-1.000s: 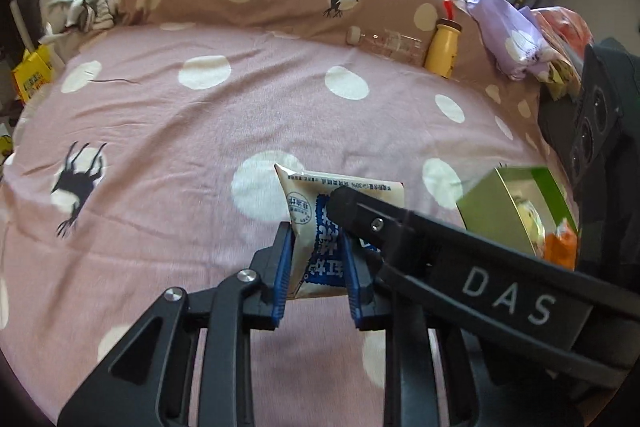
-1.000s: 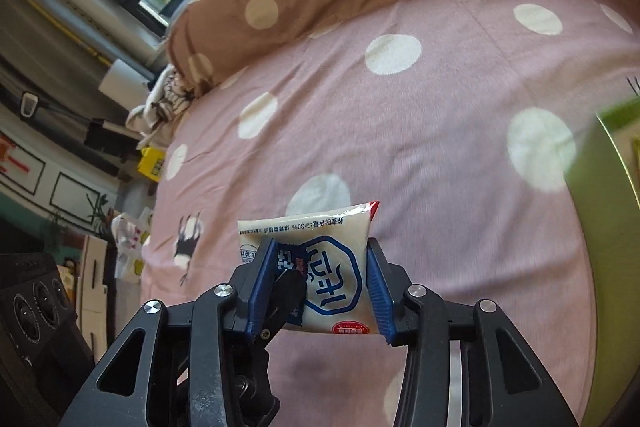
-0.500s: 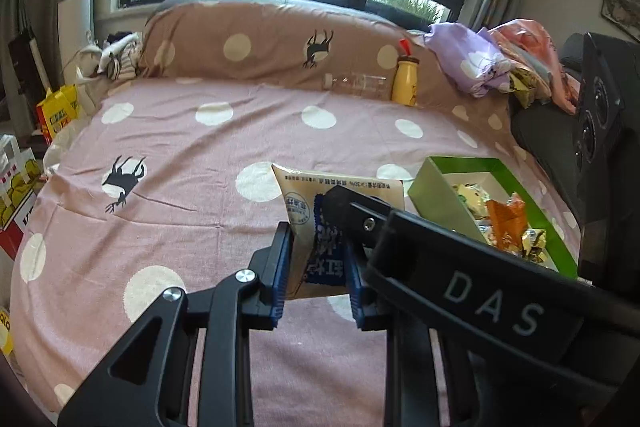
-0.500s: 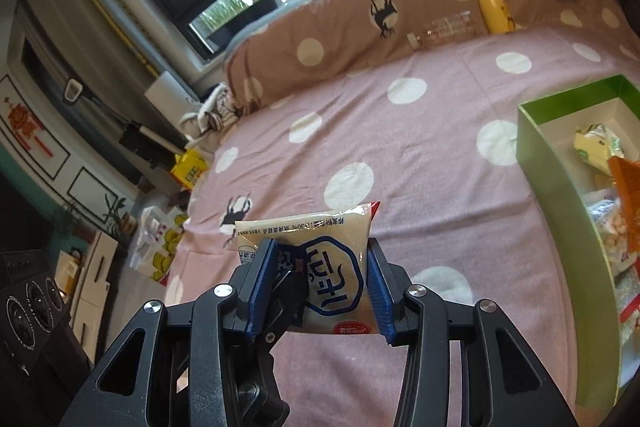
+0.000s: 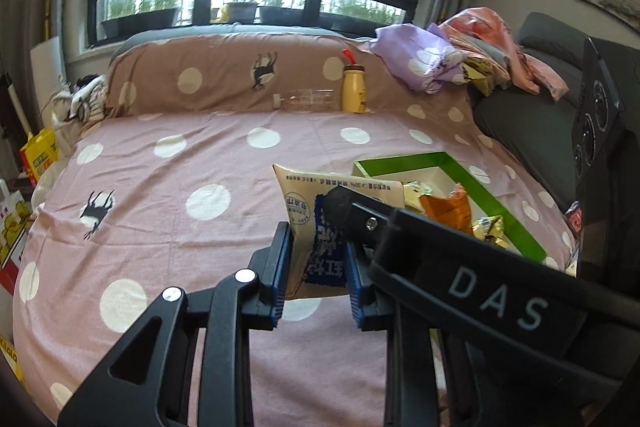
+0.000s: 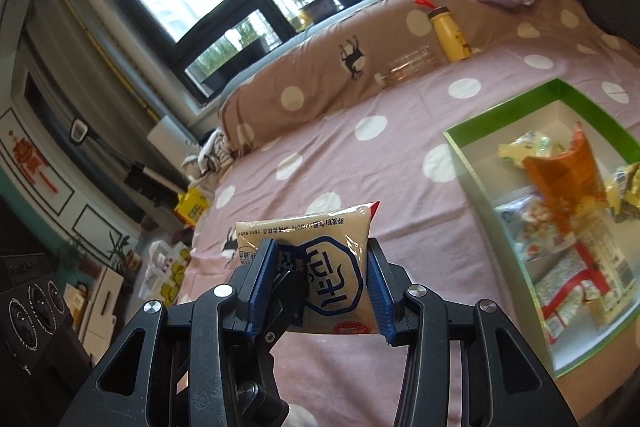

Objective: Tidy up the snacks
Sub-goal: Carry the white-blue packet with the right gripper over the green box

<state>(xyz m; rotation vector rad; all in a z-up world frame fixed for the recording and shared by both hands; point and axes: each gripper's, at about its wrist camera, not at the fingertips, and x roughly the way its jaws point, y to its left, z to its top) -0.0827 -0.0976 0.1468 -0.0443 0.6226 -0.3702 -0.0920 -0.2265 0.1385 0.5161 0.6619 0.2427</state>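
Note:
A cream snack packet [image 5: 304,195] with blue print hangs above the pink dotted bed, gripped from two sides. My left gripper [image 5: 316,267] is shut on its lower part with blue pads. My right gripper [image 6: 316,279] is shut on the same packet [image 6: 320,227]; its black arm [image 5: 460,279] crosses the left wrist view from the right. To the right on the bed lies a green-rimmed white box [image 5: 400,161] [image 6: 504,107]. It holds several snack packets, among them an orange one [image 6: 560,175].
A yellow bottle [image 5: 354,93] and a clear bottle [image 5: 308,99] lying on its side rest against the brown pillow at the far end. Purple and pink clothes [image 5: 420,63] are piled at the back right. A black speaker [image 5: 600,115] stands right, a yellow box [image 5: 40,151] left of the bed.
Both grippers have risen together with the packet and drawn back from the bed. The green box has come fully into view on the right, and the windows now show.

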